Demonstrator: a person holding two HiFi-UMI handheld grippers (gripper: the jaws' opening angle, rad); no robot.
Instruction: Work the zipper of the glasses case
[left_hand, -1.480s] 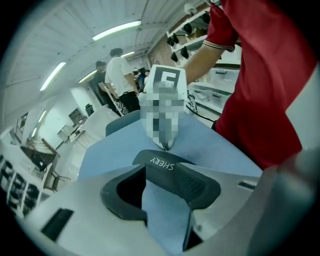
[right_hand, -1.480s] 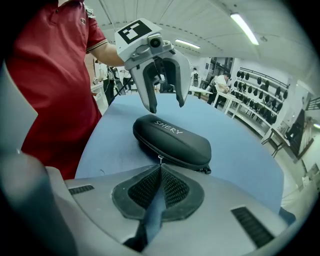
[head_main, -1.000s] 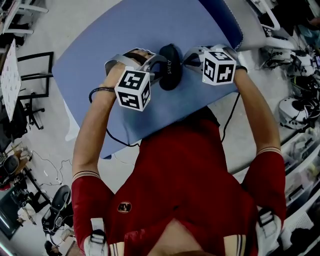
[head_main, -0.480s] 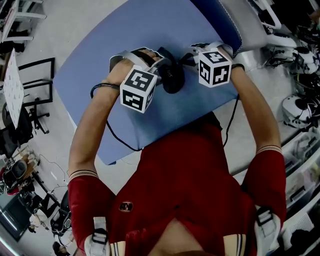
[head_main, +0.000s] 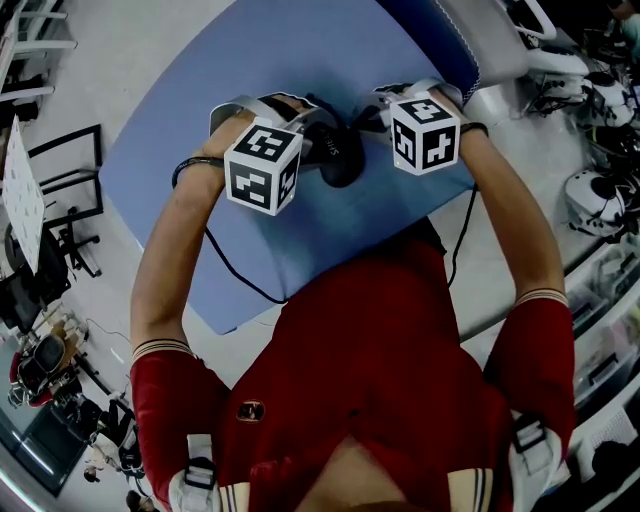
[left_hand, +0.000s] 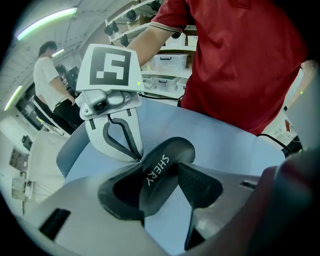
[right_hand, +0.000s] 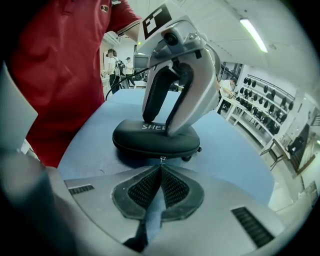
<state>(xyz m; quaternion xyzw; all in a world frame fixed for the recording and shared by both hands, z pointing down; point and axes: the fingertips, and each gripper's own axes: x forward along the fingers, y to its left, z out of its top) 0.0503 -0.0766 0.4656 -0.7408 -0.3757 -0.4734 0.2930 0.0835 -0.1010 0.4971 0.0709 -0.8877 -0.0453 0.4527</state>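
1. Glasses case (head_main: 338, 155) is lying flat on the blue table (head_main: 300, 60), right between the two grippers, with its black shell and white lettering facing up.
2. Left gripper (left_hand: 162, 187) is straddling the case across its width, but its jaws have just been opening and are now standing wide. The case is sitting between the pads without being squeezed, so I'm reading this as letting go rather than holding.
3. Right gripper (right_hand: 161, 170) is clamped tight. In its own view a tiny metal zipper pull (right_hand: 161, 159) is poking out right at the tips, on the near long side of the case. It's looking pinched to me, though the tab is really small.
4. Progress-wise, the two halves of the shell are sitting shut together, with only a thin seam showing along the near side and no gap anywhere I'm seeing. How far round the slider has travelled isn't something I'm able to tell from here.
5. My guess at what's left: since the left claw isn't steadying the case, it's probably needing to clamp again before the right one drags that tab any further along the seam.
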